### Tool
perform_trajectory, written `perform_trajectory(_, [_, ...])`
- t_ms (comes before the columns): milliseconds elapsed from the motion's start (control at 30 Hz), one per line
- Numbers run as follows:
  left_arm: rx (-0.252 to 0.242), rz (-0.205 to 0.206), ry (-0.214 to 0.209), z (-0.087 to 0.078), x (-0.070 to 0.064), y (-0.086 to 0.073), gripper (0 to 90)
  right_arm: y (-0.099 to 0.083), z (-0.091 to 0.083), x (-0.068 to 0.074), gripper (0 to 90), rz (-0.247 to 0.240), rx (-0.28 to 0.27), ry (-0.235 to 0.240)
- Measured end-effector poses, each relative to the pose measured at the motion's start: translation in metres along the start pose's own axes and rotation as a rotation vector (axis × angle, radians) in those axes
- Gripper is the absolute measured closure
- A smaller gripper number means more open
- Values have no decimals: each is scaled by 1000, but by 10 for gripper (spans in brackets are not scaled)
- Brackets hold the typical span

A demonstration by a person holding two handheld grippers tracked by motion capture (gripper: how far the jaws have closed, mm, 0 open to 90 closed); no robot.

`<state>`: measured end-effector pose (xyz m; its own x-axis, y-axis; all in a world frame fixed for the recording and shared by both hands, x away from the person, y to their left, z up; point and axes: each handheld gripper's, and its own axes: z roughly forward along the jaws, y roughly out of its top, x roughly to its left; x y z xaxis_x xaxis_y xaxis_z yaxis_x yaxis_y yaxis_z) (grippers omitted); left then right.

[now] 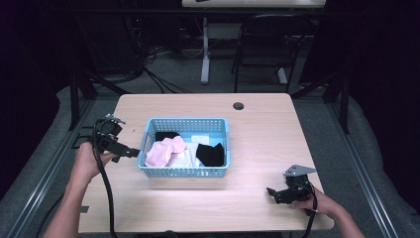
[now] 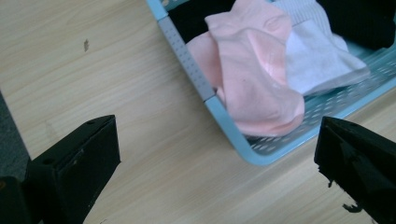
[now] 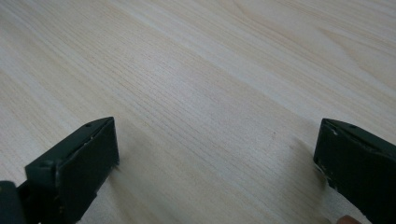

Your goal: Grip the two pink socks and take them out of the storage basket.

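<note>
Pale wood tabletop (image 1: 257, 124), blue basket (image 1: 185, 172) at its middle — pink sock (image 2: 254, 70) draped at the basket's left end. Left gripper (image 1: 132, 152) hovers just beside it, jaws spread, empty; right gripper (image 1: 271, 191) idles released near the front right corner. Nothing lifted out yet — the grab remains.

A rectangular table of pale wood-grain laminate (image 1: 267, 129), with rounded corners and a round dark cable hole (image 1: 238, 105) near its far edge, stands on grey carpeted floor (image 1: 376, 163). Behind it are a black metal-framed chair (image 1: 270, 42) and the white metal leg (image 1: 205, 49) of a second light-topped table (image 1: 252, 3). Black cables (image 1: 158, 74) trail over the floor. The room's edges lie in darkness.
</note>
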<state>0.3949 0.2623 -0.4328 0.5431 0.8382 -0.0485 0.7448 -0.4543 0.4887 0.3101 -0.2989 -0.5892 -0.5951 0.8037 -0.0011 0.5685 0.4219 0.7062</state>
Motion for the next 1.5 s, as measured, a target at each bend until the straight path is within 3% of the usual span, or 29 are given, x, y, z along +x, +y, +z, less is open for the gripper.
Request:
perform_trajectory(367, [-3,52,-47,23,-17,33,1,0,0,0,0,-3,1,1])
perform_trajectory(600, [30,87,-104,51,-29,50,0,0,0,0,0,-4,2,-1])
perform_trajectory(1200, [197,121,-82,107,-36,67,1,0,0,0,0,-4,2,0])
perform_trajectory(1500, [242,137,-92,122,-39,68,80,0,0,0,0,-4,0,2])
